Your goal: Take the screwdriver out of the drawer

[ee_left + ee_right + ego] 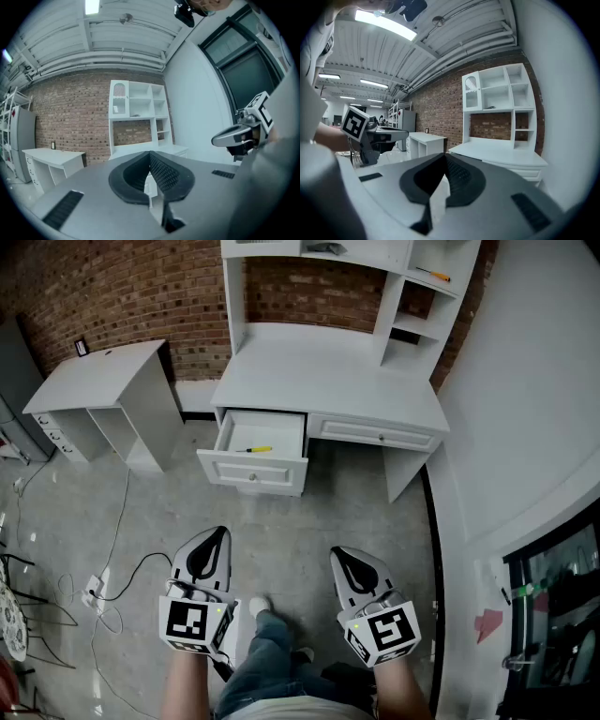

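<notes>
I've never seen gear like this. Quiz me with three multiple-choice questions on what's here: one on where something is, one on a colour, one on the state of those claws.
1. Where does the screwdriver lie? A on the desk top; B in the open drawer; C on the floor.
2. What colour is its handle? A red; B blue; C yellow.
3. How do the jaws of the left gripper and the right gripper stand? A both shut, empty; B both wide apart; C shut on the screwdriver.

Answers:
1. B: the head view shows it inside the pulled-out drawer.
2. C: it shows yellow against the white drawer bottom.
3. A: each gripper view shows its pads together with nothing between them.
</notes>
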